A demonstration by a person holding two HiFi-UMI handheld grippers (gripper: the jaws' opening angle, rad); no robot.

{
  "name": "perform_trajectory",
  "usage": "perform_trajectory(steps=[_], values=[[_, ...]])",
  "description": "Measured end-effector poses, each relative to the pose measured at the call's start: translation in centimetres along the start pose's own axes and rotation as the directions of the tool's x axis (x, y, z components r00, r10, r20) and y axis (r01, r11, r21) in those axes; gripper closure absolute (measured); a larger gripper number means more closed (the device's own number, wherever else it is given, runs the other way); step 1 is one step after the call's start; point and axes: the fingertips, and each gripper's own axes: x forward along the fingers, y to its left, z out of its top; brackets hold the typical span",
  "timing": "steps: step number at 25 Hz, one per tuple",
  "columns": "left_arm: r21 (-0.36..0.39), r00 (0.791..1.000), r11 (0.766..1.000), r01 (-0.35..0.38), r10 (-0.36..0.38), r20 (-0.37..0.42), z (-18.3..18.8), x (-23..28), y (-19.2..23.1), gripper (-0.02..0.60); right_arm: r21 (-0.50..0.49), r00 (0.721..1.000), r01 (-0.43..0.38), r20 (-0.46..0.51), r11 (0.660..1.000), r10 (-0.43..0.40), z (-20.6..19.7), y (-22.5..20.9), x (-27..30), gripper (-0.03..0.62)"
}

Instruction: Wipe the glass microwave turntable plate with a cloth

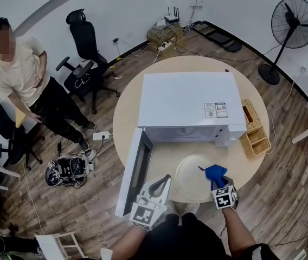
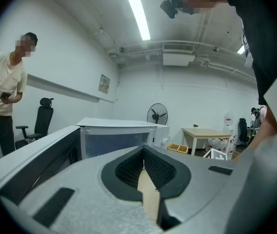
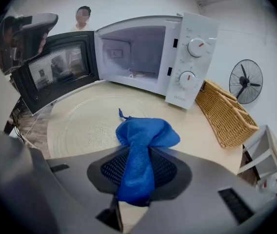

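Observation:
The clear glass turntable plate [image 1: 193, 179] lies flat on the round table, in front of the open white microwave [image 1: 189, 104]. My right gripper [image 1: 218, 182] is shut on a bunched blue cloth [image 1: 215, 173], which rests over the plate's right rim. In the right gripper view the cloth [image 3: 146, 136] bulges out past the jaws of the right gripper [image 3: 138, 152], with the plate [image 3: 82, 123] beyond and left. My left gripper [image 1: 162, 184] hovers left of the plate beside the microwave door [image 1: 135, 169]. Its jaws, seen in the left gripper view [image 2: 144, 152], are shut with nothing in them.
A wicker basket [image 1: 253, 129] stands on the table right of the microwave. The open door swings out to the left at the table's front edge. A person [image 1: 24, 85] stands far left among office chairs [image 1: 86, 47]. A floor fan [image 1: 290, 26] is at the back right.

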Motion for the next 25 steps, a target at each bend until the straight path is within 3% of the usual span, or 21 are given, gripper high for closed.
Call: perform_trajectory(steps=[2, 5, 10, 14, 19, 25], values=[[-0.008, 1.000, 1.000, -0.003, 0.003, -0.003, 0.1, 0.0, 0.1, 0.575, 0.011, 1.000, -0.001, 0.017, 1.000, 0.001, 0.6, 0.0, -0.5, 0.491], [-0.001, 1.000, 1.000, 0.000, 0.000, 0.005, 0.4, 0.2, 0.2, 0.575, 0.043, 0.992, -0.020, 0.128, 0.999, 0.014, 3.7, 0.2, -2.1, 0.491], [-0.036, 0.999, 0.999, -0.033, 0.034, 0.034, 2.0, 0.1, 1.2, 0.575, 0.065, 0.946, -0.049, 0.324, 0.997, 0.026, 10.3, 0.5, -6.3, 0.491], [-0.030, 0.997, 0.998, -0.053, 0.054, 0.056, 3.7, -0.1, 2.3, 0.575, 0.039, 0.890, -0.050, 0.455, 0.998, 0.026, 15.1, 0.8, -10.2, 0.491], [-0.011, 0.995, 0.998, -0.059, 0.059, 0.085, 5.1, 0.1, 2.5, 0.575, 0.030, 0.798, -0.060, 0.602, 0.998, 0.030, 20.4, 0.8, -15.1, 0.491], [0.022, 0.988, 0.997, -0.075, 0.071, 0.135, 7.0, 0.3, 3.3, 0.575, -0.018, 0.697, -0.042, 0.716, 0.999, 0.042, 25.5, 0.7, -20.2, 0.493]])
